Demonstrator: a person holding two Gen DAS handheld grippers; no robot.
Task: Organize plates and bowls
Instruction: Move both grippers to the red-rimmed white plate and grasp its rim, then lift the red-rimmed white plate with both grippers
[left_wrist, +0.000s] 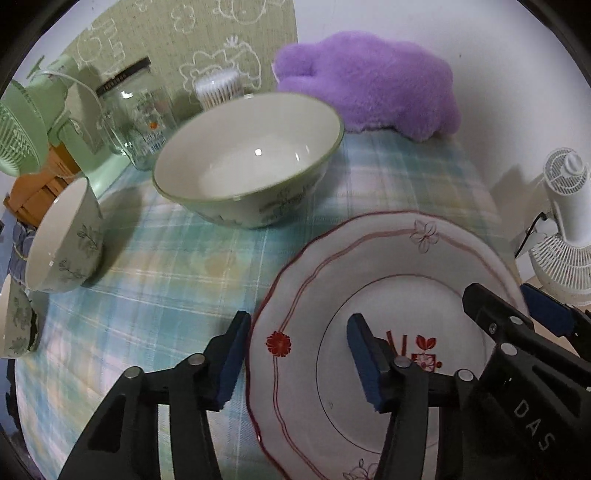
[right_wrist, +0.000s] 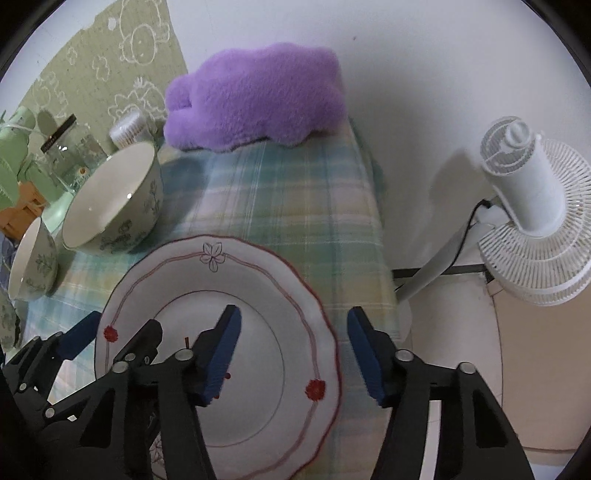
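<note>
The scalloped plate (left_wrist: 369, 295) lies flat on the checked cloth (left_wrist: 166, 288) near the table's right edge. The left gripper (left_wrist: 299, 354) straddles its left rim and the right gripper (right_wrist: 295, 350) its right rim, both parted, pads clear of the china. The large bowl (left_wrist: 251, 155) stands just behind, a smaller bowl (left_wrist: 62, 236) well left, with bare cloth between them.

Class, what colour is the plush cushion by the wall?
Purple plush cushion, clearest in the right wrist view.
</note>
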